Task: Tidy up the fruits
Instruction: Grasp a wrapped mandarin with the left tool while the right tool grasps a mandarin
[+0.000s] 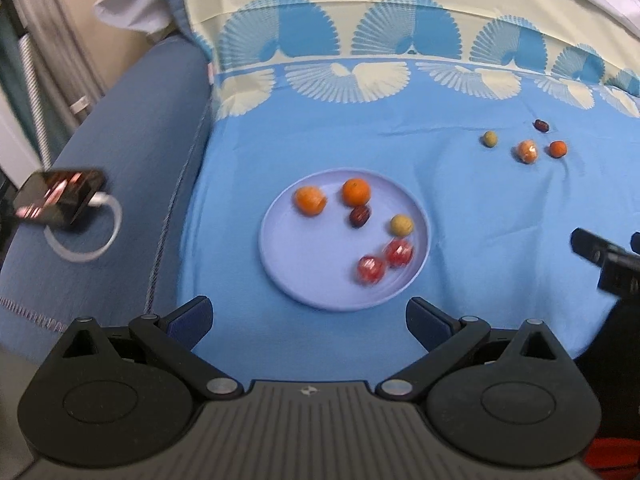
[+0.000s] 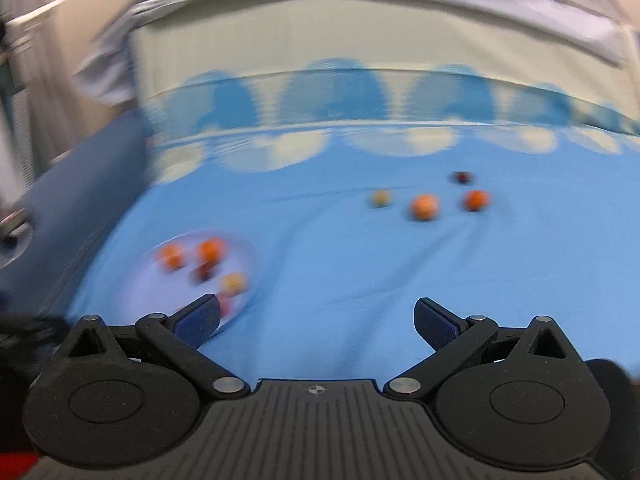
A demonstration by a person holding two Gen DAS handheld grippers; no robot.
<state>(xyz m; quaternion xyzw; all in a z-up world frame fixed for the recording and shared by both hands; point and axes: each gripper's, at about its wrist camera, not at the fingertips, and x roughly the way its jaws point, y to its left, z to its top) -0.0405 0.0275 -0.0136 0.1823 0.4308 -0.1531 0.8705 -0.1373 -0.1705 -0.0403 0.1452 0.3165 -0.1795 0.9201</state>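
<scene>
Nearest the cameras, the left gripper (image 1: 309, 318) is hovering spread and empty just short of the plate's (image 1: 280, 264) near rim, while the right gripper (image 2: 318, 322) is hanging equally spread with nothing between its fingers, off to the plate's right over the blue sheet (image 1: 500, 240) of the bed. The right wrist view is smearing badly, which suggests fast motion; a hurried reach could be nudging a round fruit and sending it rolling across the soft, creased sheet, and a careless drop onto the shallow plate could be knocking its contents over the low rim. On the plate are lying two shiny red wrapped-looking fruits (image 1: 384, 262) at the near side, a pale yellow-green one (image 1: 401, 225) just beyond them, a dark reddish-brown one (image 1: 360, 216) near the middle, and two oranges (image 1: 333, 196) at the far side. Well beyond the plate and to its right, four loose fruits are sitting on the sheet: a greenish ball (image 1: 489, 139), a glossy orange one (image 1: 527, 151), a smaller orange one (image 1: 557, 149) and a dark one (image 1: 541, 125) farthest back, all apart from each other
</scene>
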